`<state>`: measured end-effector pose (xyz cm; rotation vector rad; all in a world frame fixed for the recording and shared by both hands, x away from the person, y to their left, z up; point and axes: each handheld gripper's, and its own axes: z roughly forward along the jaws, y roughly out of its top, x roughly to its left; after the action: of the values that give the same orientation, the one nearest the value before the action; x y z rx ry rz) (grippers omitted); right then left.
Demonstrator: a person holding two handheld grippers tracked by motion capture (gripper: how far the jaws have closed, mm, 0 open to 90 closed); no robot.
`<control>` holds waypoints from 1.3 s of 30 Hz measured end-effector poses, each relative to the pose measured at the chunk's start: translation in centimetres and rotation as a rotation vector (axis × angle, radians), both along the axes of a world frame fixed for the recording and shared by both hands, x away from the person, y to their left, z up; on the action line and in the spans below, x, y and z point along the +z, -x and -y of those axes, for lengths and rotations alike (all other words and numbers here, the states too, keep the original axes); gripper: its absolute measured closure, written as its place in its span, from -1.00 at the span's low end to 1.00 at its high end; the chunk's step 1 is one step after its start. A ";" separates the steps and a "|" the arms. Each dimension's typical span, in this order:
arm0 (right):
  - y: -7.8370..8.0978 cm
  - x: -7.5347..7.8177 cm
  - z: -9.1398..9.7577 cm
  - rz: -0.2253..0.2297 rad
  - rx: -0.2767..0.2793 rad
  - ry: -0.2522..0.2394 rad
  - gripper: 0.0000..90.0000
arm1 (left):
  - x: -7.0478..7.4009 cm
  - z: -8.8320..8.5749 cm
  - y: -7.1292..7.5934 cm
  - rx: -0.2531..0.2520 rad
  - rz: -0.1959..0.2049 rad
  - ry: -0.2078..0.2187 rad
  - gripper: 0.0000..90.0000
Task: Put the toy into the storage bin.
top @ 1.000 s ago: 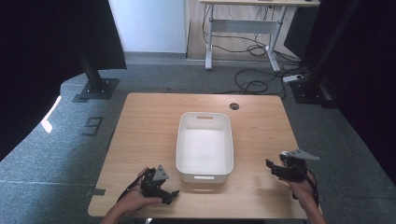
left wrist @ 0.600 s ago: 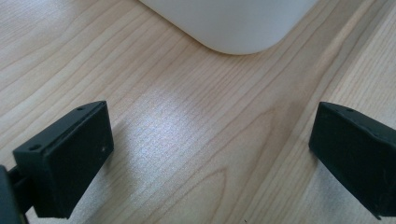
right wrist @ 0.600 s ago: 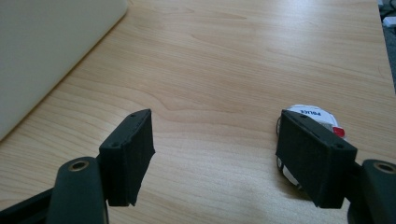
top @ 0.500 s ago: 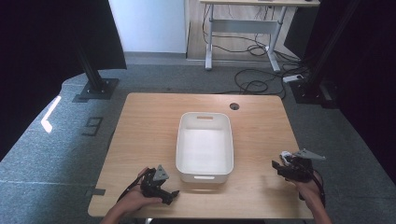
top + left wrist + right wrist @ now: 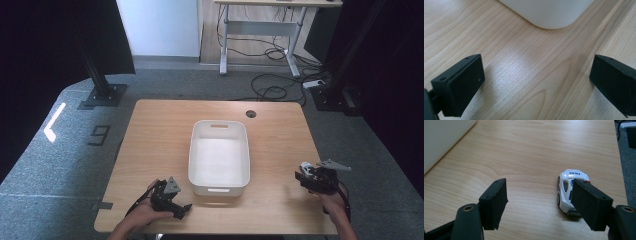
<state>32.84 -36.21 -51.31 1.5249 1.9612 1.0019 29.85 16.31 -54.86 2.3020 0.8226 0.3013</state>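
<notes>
A white toy police car (image 5: 569,192) stands on the wooden table (image 5: 280,135) near its right edge; it also shows as a small white shape, the car (image 5: 306,166). My right gripper (image 5: 540,192) is open just short of it. Its right jaw hides part of the car, and bare wood lies between the pads. Those jaws have just closed a little with nothing gripped. From above, the right gripper (image 5: 301,176) sits at the near right. My left gripper (image 5: 537,67) is open over bare wood beside the tub's corner (image 5: 549,15), at the near left as the left gripper (image 5: 181,210).
A white rectangular tub (image 5: 219,185) with nothing in it stands mid-table, between the two hands. A round cable hole (image 5: 251,114) is at the far right of the tabletop. Beyond the table are stand bases, cables and a desk frame on grey floor.
My right hand has drifted a little to the right, toward the table's near right corner. The left hand and the tub stay where they were.
</notes>
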 end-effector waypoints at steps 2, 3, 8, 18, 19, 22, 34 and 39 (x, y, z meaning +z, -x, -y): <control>-0.1 -0.1 0.1 -0.001 -0.007 0.001 -0.35 | 0.0 0.0 0.0 0.000 0.000 0.000 -1.00; -0.1 -0.1 0.2 -0.003 -0.010 0.000 -0.35 | 0.0 0.0 0.0 0.000 0.001 0.000 -1.00; -0.2 -0.2 0.6 -0.009 -0.026 -0.001 -0.35 | 0.0 0.0 0.0 0.000 0.000 0.001 -1.00; -0.5 -0.7 1.2 -0.025 -0.045 0.013 -0.35 | 0.0 0.0 0.0 0.000 0.000 0.001 -1.00; -0.5 -0.7 1.3 -0.026 -0.047 0.013 -0.35 | 0.0 0.0 0.0 0.000 0.000 0.000 -1.00; -0.5 -0.8 1.4 -0.027 -0.053 0.017 -0.35 | 0.0 0.0 0.0 0.000 0.000 0.000 -1.00; -0.7 -1.0 2.2 -0.036 -0.078 0.024 -0.35 | 0.0 0.0 0.0 0.000 0.000 0.000 -1.00; -0.8 -1.1 2.3 -0.039 -0.084 0.025 -0.35 | 0.0 0.0 0.0 0.000 0.001 0.001 -1.00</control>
<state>33.60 -38.56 -52.41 1.6109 1.9115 0.9158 29.85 16.31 -54.87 2.3010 0.8224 0.3015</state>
